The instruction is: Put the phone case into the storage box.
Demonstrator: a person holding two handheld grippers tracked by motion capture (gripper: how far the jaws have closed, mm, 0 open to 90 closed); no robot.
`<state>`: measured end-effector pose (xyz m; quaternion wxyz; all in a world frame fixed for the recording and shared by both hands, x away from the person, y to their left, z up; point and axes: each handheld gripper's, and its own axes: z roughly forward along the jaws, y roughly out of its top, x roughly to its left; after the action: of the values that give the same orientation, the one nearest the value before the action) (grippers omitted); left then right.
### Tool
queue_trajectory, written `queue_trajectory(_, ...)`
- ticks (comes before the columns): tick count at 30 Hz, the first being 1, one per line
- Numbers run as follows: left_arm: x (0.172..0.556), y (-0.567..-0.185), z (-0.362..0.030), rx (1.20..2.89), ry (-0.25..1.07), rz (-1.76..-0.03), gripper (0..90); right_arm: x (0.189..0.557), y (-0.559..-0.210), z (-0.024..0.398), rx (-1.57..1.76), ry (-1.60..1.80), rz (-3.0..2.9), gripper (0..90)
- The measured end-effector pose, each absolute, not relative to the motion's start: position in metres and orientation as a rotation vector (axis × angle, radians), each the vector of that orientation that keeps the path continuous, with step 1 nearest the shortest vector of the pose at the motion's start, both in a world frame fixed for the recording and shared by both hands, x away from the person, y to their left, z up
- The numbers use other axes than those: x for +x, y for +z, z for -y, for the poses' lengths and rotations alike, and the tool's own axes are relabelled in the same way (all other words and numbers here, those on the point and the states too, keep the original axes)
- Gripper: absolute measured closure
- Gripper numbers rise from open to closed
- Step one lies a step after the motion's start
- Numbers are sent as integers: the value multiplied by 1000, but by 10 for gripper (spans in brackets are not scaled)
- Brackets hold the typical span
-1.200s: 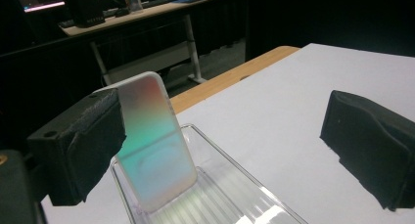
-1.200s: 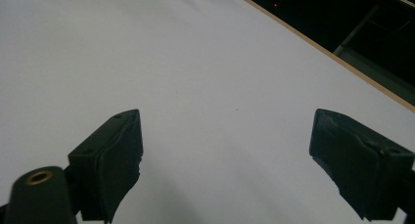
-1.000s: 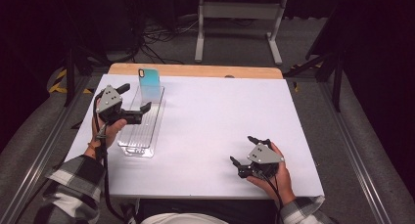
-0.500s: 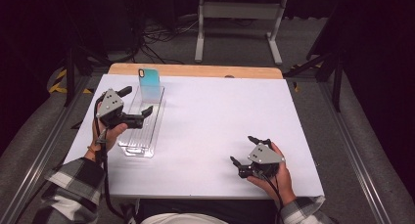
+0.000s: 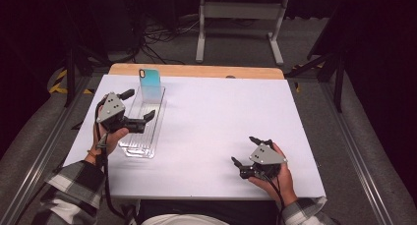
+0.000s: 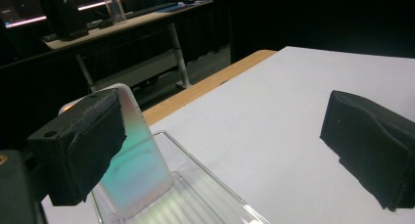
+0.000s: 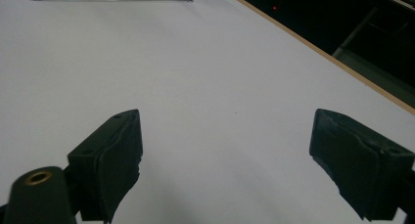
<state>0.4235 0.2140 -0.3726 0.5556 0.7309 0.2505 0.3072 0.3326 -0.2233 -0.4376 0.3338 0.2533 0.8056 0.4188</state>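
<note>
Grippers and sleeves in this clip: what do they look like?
Both the left gripper and the right gripper have black bodies, two black padded jaws and a grey three-cornered plate dotted with small holes. A black cable trails from the left one. The sleeves are black-and-white plaid.

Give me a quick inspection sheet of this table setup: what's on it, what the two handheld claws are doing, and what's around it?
Surface: white table top, wooden strip along its far edge.
Job's things: phone case, teal-tinted, standing upright at the far end of a clear ribbed rack.
Clutter: nothing seen.
Grippers: left gripper open, over the rack, fingers apart near the case; right gripper open, low over bare table.
Cables: one trails from each gripper; more lie on the floor behind.
Surroundings: dark room, grey metal stand beyond the table.
</note>
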Motion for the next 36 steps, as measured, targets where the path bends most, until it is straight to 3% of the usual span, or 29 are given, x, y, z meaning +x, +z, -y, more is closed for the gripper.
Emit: queue_trajectory(36,401,-378,-203,1737,728,-558,35,334,-428,228,696,1230,-1998,72)
